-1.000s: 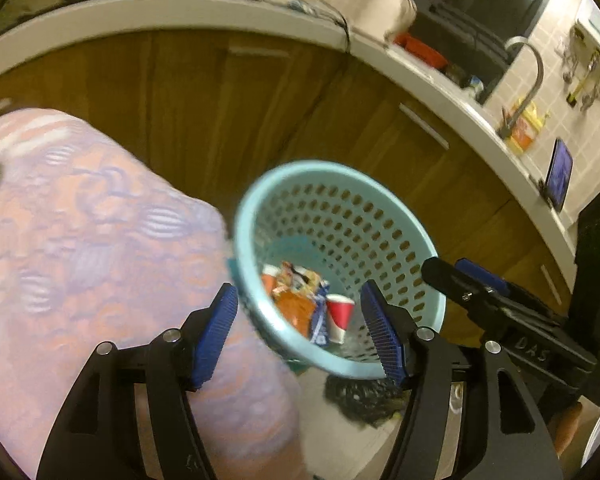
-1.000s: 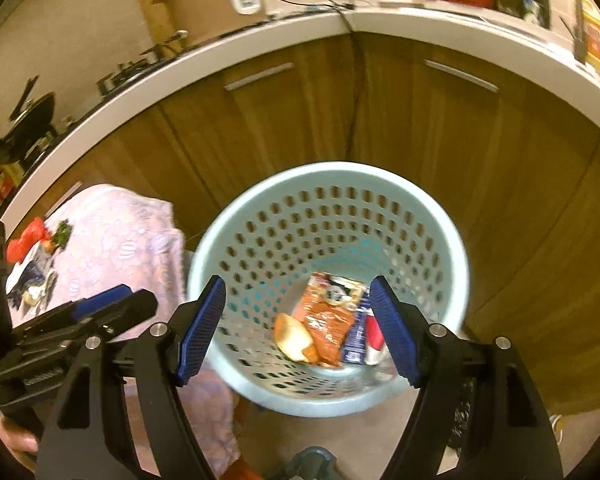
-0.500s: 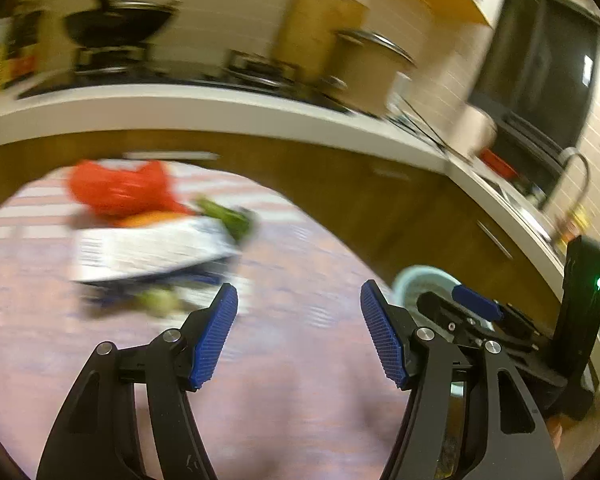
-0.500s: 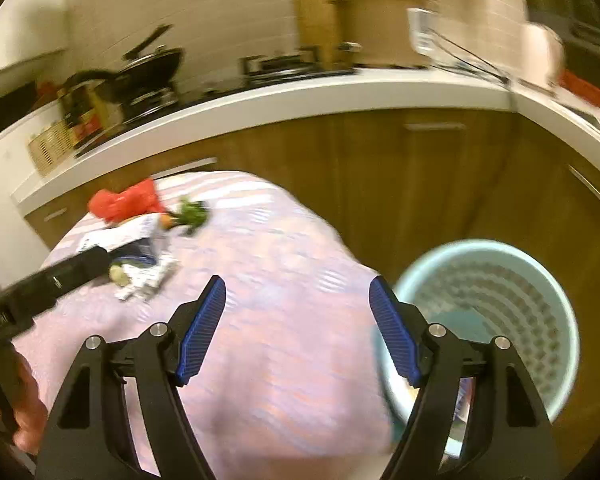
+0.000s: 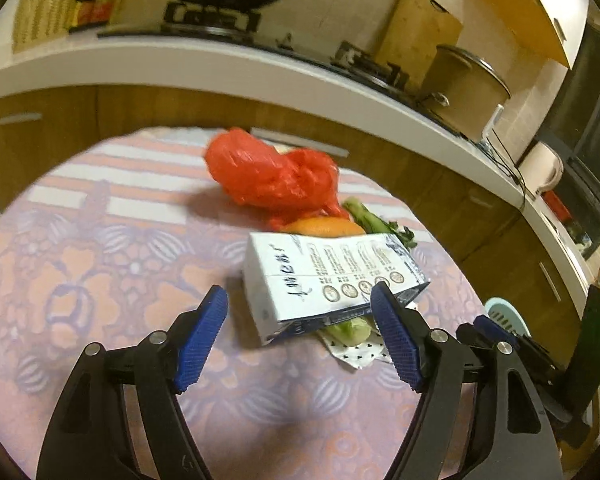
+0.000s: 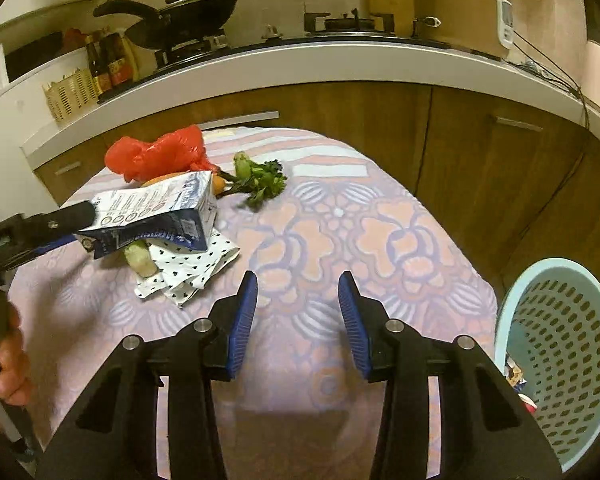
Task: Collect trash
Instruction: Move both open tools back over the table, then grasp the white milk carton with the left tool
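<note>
Left wrist view: looks forward and downward along its own black-and-blue fingers, close above the pink floral tablecloth [image 5: 100, 272], facing the white-and-blue printed carton [image 5: 328, 276] and the kitchen counter behind. Right wrist view: same downward tilt, set farther back and to the right, taking in the pale blue perforated plastic basket [image 6: 560, 344]. Shared: carton [image 6: 160, 216], crumpled red plastic bag [image 5: 272, 176] [image 6: 156, 156], tablecloth, counter.

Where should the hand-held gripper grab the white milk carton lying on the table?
Best guess: across the carton's closed near end, coming from the front along its length. It lies on its side, propped a little on the polka-dot paper and a vegetable stalk, so both long flat faces are free. The left hand-held gripper is open, wide enough to straddle it. The torn far end looks floppy.
</note>
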`<state>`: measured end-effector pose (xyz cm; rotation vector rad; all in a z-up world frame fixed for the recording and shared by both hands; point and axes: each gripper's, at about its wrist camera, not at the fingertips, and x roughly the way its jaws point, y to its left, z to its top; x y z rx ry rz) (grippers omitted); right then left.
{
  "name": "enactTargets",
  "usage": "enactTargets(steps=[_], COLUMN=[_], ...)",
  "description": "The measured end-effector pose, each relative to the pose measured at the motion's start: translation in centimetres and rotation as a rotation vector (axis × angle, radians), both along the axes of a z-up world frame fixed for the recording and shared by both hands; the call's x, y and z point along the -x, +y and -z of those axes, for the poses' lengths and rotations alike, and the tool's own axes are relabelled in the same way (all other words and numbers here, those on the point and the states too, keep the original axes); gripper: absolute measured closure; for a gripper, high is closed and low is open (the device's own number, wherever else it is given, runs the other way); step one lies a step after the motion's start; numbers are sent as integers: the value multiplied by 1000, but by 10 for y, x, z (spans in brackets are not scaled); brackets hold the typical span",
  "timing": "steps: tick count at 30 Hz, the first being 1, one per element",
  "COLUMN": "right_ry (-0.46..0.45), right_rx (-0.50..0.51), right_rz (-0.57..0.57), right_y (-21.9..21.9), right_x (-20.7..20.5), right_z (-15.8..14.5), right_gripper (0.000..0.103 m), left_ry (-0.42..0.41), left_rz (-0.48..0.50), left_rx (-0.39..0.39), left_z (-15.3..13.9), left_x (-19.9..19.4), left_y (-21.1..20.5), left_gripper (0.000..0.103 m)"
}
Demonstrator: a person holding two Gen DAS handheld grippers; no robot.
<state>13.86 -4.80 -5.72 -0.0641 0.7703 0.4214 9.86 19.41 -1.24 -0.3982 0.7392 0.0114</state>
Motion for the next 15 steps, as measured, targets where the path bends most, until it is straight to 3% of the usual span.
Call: enactTargets(steps=[6,12,15], right_ry=[36,26,24], right_rx=[-58,-71,-81], right_rz=[11,8,3], right_y=[-10,-13,-15], right_x=[-7,-5,-3], right_z=[1,1,0], right_gripper=[64,64,64], left_ry=[-1,20,2], left_rz=[111,301,277], left_rx=[74,198,114], left_z=[8,13,6], left_x=[5,20,34], left_y=[-18,-56,-66], left_gripper=[28,27,27])
